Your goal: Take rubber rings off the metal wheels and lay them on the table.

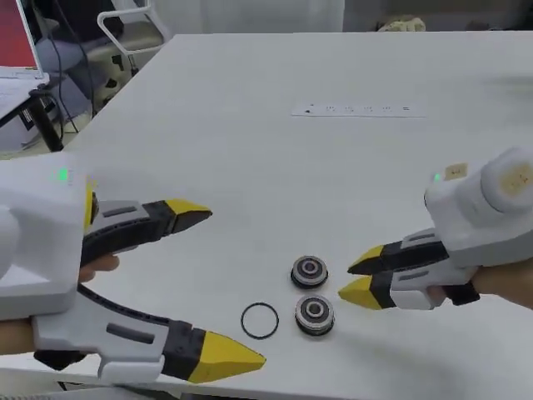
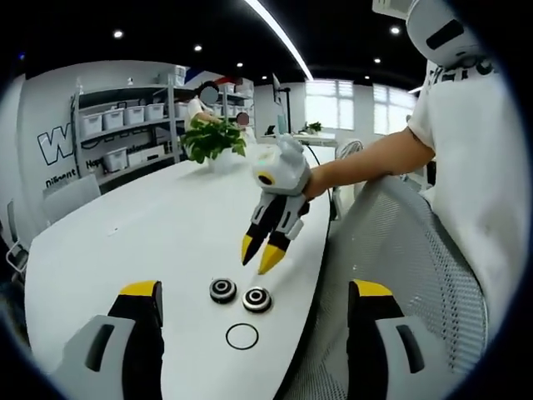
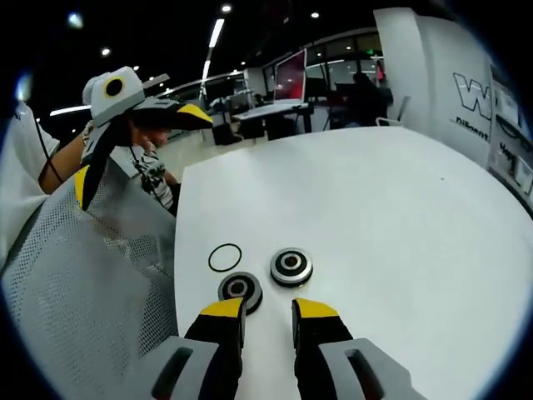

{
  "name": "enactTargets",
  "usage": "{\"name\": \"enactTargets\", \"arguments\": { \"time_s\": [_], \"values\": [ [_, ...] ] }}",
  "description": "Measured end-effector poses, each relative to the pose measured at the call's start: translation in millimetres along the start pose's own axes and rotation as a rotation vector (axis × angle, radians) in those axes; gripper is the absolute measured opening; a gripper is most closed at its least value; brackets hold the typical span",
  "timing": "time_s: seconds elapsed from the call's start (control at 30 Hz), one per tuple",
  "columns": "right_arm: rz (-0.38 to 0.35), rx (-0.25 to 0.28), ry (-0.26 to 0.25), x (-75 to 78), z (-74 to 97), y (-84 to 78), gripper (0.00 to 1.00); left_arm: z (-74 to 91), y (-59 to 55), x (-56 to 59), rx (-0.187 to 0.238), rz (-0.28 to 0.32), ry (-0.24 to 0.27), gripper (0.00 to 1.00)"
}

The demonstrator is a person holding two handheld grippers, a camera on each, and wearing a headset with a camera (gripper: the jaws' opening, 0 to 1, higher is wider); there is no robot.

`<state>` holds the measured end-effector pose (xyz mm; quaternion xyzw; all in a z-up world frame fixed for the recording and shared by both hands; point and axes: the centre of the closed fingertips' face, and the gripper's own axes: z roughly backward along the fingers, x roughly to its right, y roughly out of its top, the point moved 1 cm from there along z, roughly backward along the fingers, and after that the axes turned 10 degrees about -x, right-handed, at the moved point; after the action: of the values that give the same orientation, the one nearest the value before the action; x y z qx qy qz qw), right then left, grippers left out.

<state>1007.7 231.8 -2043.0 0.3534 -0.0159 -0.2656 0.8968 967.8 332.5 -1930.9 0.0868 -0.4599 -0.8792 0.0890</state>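
Head view: right gripper (image 1: 360, 277), jaws slightly apart, is hovering beside metal wheels (image 1: 314, 314).
Left: left gripper (image 1: 236, 287) jaws are gaping.
Advice: catching only a wheel's outer edge.

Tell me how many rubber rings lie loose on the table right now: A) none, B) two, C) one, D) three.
C: a single rubber ring lies flat on the table, beside the nearer metal wheel.
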Motion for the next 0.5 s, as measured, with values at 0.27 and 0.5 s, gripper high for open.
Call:
{"name": "enactTargets", "arguments": {
  "time_s": [0.27, 0.5],
  "values": [
    [-0.010, -0.055, 0.040, -4.7, -9.1, -13.7, 0.20, -25.0, 12.0, -1.3, -0.018, -0.085, -0.072, 0.88],
    [0.007, -0.084, 0.069, -12.2, -17.3, -19.6, 0.19, -50.1, 25.9, -0.8, -0.013, -0.158, -0.120, 0.82]
  ]
}}
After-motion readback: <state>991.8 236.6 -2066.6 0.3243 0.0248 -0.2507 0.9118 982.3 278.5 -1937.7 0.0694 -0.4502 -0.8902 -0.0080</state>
